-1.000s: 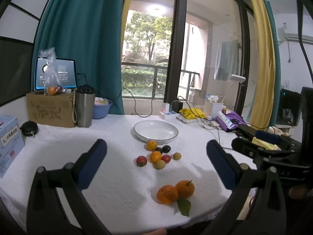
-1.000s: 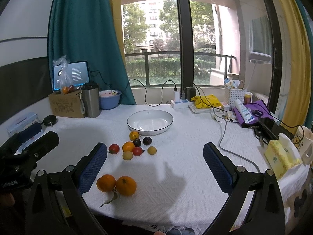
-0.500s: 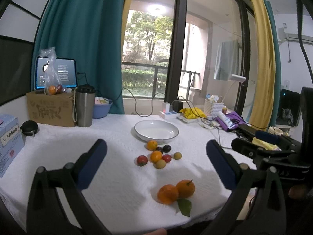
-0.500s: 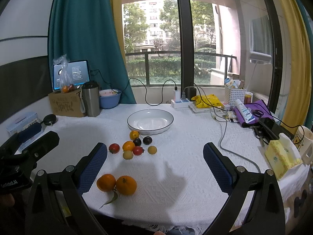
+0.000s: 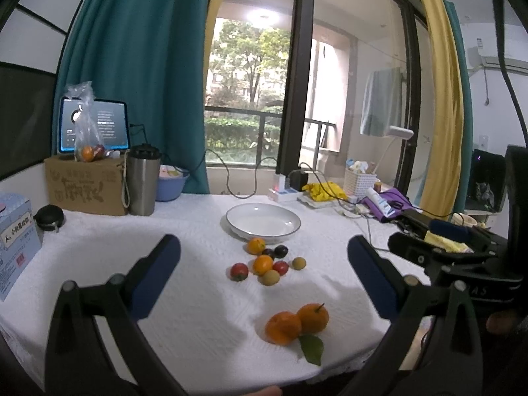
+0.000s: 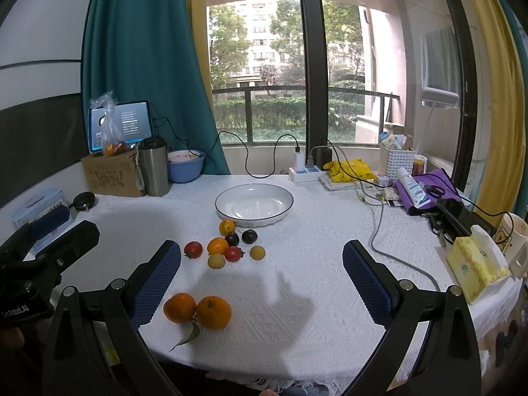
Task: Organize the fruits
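A white plate point(image 5: 287, 229) point(image 6: 224, 209) with a dark rim sits mid-table, with nothing in it. In front of it lies a cluster of small fruits point(image 5: 268, 262) point(image 6: 227, 246): orange, red, dark purple and yellow-green ones. Two larger oranges point(image 5: 297, 321) point(image 6: 198, 310) with a leaf lie near the front edge. My left gripper point(image 5: 264, 274) is open and empty, held above the table in front of the fruits. My right gripper point(image 6: 262, 274) is open and empty, likewise above the front of the table.
At the back left stand a cardboard box point(image 6: 112, 175), a steel tumbler point(image 6: 153, 170), a blue bowl point(image 6: 184, 165) and a tablet point(image 6: 120, 125). At the right lie a power strip point(image 6: 303, 173), cables, a purple pouch point(image 6: 425, 189) and a tissue pack point(image 6: 475, 264). A blue box point(image 5: 15, 247) sits far left.
Both grippers stay open and nearly still. The views have shifted only slightly.
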Action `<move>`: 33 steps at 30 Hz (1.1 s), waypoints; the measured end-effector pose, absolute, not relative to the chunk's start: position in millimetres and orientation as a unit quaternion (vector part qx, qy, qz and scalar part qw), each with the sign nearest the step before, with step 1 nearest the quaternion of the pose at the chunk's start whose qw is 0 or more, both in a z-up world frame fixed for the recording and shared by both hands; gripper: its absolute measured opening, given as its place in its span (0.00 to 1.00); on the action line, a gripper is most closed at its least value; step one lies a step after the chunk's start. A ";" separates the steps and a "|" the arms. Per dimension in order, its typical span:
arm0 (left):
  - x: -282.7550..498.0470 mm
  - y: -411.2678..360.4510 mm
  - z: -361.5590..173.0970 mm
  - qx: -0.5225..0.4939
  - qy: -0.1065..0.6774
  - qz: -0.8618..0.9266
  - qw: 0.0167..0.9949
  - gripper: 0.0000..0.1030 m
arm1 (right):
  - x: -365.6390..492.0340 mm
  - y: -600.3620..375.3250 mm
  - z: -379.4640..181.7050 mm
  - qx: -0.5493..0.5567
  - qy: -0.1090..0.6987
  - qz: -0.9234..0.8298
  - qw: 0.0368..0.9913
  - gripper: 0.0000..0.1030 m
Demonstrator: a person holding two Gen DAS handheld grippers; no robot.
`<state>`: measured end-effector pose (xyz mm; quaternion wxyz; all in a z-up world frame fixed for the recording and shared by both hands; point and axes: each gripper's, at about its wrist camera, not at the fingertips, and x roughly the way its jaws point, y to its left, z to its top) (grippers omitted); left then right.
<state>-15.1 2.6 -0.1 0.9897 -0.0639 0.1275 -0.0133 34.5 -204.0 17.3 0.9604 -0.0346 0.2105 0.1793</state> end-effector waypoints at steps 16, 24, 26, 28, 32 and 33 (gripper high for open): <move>-5.4 2.7 -9.2 -0.068 0.153 -0.027 0.986 0.99 | 43.0 -199.6 6.3 -0.038 0.234 0.184 0.954 0.98; 12.6 -2.7 -31.0 -0.046 0.212 -0.047 0.975 0.96 | 55.7 -192.0 -14.7 -0.039 0.274 0.216 0.936 0.91; 18.3 -3.5 -40.0 -0.044 0.234 -0.051 0.970 0.89 | 61.7 -191.0 -22.8 -0.036 0.290 0.222 0.930 0.84; 22.7 -3.8 -47.9 -0.045 0.253 -0.055 0.965 0.88 | 67.6 -188.6 -31.9 -0.033 0.310 0.230 0.922 0.80; 30.9 -4.6 -64.9 -0.052 0.282 -0.065 0.956 0.83 | 72.0 -180.9 -45.8 -0.033 0.332 0.251 0.909 0.76; 33.4 -4.3 -68.3 -0.054 0.290 -0.068 0.953 0.80 | 73.5 -178.6 -49.3 -0.035 0.339 0.255 0.905 0.74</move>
